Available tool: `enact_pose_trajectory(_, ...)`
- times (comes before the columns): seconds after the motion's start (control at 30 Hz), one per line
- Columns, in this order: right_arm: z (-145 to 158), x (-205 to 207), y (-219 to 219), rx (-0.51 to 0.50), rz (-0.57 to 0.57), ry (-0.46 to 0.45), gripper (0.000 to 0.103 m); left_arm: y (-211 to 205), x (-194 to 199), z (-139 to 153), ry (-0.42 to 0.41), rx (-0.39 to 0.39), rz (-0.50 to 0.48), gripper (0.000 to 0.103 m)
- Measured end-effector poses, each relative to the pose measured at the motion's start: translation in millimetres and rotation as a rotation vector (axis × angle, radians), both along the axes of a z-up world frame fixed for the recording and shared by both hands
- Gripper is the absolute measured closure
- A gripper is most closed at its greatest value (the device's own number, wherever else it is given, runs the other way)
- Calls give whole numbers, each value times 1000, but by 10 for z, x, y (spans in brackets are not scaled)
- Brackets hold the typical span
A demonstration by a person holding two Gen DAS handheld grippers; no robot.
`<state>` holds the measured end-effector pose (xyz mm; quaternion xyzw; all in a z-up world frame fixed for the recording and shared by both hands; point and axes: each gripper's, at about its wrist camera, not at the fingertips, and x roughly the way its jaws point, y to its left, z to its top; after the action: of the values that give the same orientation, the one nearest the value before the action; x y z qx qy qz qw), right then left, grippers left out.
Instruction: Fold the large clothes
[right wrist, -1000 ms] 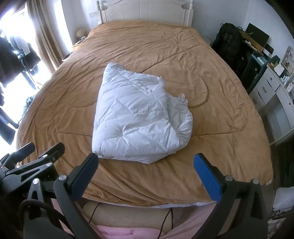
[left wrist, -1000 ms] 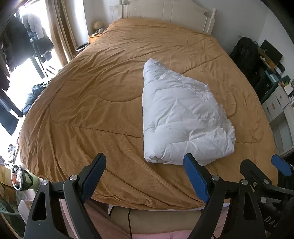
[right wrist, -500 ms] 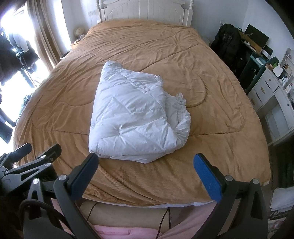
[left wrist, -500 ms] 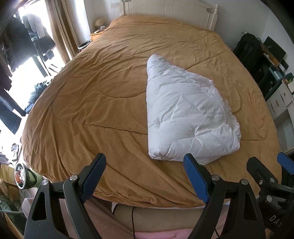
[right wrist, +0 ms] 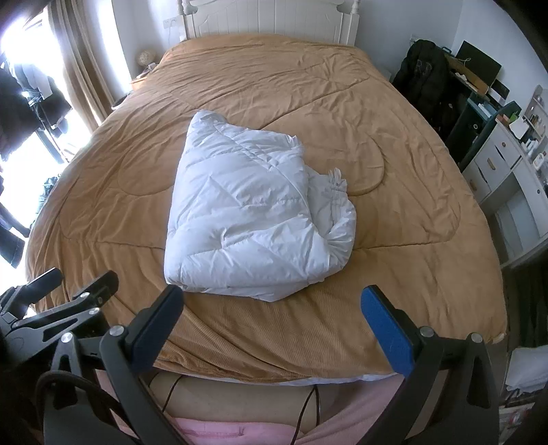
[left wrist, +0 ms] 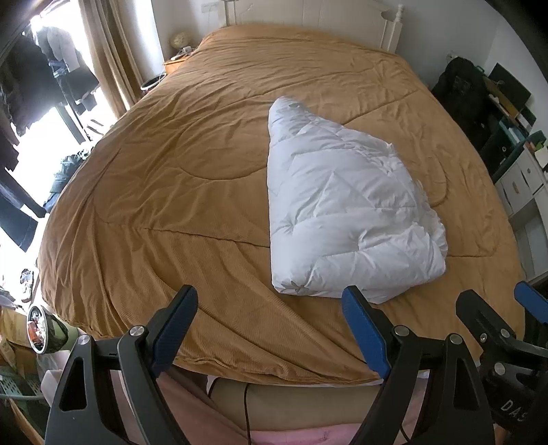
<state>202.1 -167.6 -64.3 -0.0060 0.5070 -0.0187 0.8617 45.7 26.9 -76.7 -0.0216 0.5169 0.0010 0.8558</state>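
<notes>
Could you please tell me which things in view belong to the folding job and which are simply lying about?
Belongs to the job:
- white padded garment, lying folded
- left claw, open, empty
- right claw, open, empty
- tan bedspread as work surface

Just lying about:
- black backpack
- white drawers
- hanging dark clothes

Window glare at the upper left washes out the hanging clothes (left wrist: 51, 78). Desk clutter (right wrist: 524, 126) at the right edge is too tiny to identify, and the headboard (right wrist: 270, 17) is chopped off up top.
</notes>
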Motion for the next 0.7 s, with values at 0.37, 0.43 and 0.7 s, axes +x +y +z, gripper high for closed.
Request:
enact_pose_trajectory(0.37, -8, 0, -17, 2, 1, 3, 0, -13, -2, -4, 4, -2, -6, 17)
enact_pose_trajectory(0.43, -8, 0, -14, 1, 3, 4, 0, -14, -8, -3, 6, -2, -7, 17)
enact_pose_trajectory(0.7, -19, -30, 8, 1, -2, 7, 0, -16, -9, -5, 8, -2, -10, 17)
